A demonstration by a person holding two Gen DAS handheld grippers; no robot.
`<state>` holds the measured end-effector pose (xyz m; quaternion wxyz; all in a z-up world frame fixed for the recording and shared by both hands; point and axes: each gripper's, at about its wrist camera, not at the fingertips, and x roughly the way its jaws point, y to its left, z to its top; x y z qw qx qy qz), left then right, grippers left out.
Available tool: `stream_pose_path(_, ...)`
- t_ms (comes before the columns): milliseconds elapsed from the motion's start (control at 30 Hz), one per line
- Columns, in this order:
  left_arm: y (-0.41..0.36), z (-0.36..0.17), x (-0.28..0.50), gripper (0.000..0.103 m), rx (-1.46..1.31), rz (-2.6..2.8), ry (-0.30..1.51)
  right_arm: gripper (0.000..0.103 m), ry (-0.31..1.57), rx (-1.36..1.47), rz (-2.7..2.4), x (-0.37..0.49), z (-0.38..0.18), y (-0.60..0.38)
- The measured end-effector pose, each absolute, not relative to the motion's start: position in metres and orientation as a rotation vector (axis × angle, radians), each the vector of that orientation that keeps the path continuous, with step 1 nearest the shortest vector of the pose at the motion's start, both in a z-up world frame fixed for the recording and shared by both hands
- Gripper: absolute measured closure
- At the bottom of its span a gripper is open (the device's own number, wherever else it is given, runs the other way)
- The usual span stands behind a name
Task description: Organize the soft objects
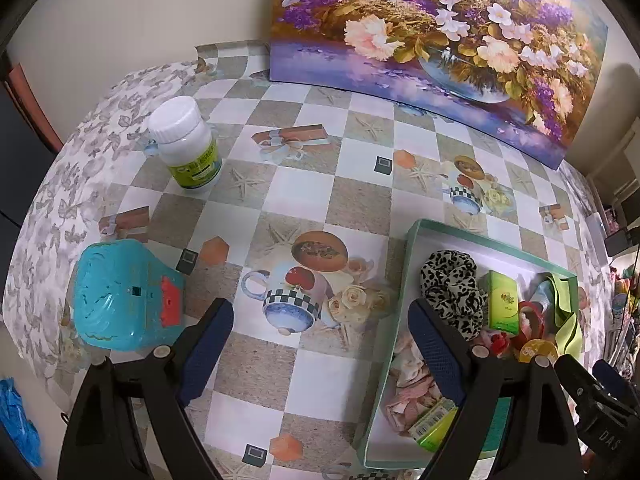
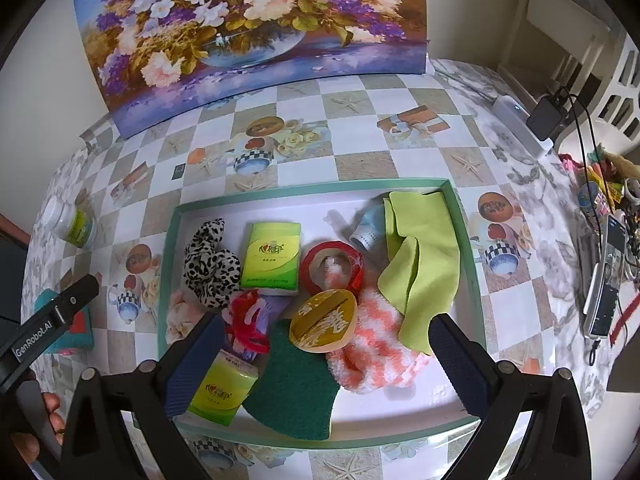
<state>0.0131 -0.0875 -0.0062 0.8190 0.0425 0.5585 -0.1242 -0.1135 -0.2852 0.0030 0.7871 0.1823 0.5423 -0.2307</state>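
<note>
A shallow green-rimmed tray (image 2: 320, 188) holds the soft things: a leopard scrunchie (image 2: 210, 264), two green tissue packs (image 2: 273, 258), a lime cloth (image 2: 420, 264), a pink-and-white fuzzy sock (image 2: 376, 356), a dark green scouring pad (image 2: 294, 392), a red tape roll (image 2: 332, 268) and a yellow soap bar (image 2: 323, 326). My right gripper (image 2: 326, 352) is open and empty above the tray's near half. My left gripper (image 1: 320, 344) is open and empty over the tablecloth, left of the tray (image 1: 412, 280). The scrunchie (image 1: 452, 284) lies by its right finger.
A white pill bottle (image 1: 186, 142) and a turquoise plastic container (image 1: 124, 296) stand on the checkered tablecloth at the left. A flower painting (image 2: 248, 32) leans against the wall behind. A power strip and cables (image 2: 532, 120) lie at the right edge.
</note>
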Motion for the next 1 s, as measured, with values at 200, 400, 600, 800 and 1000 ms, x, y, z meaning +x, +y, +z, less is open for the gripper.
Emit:
stream_pose_path(200,-0.085,0.0,0.009,0.014,0.088,-0.288,1.176,0.0,1.176,0.367,-0.49,-0.114,0.003,-0.277)
stream_pose_path(400,-0.076,0.013,-0.001,0.014,0.057,-0.298,1.137,0.0,1.168,0.338,-0.488,-0.121,0.005,-0.264)
stream_pose_path(600,-0.063,0.019,-0.011,0.014,0.069,-0.241,1.111,0.0,1.166,0.307,-0.477,-0.129,0.006,-0.247)
stream_pose_path(800,-0.052,0.026,-0.026,0.014,0.151,-0.161,1.044,0.0,1.172,0.285,-0.457,-0.137,0.003,-0.23)
stream_pose_path(1000,-0.041,0.021,-0.041,0.014,0.166,-0.175,1.067,0.0,1.169,0.275,-0.45,-0.148,0.001,-0.217)
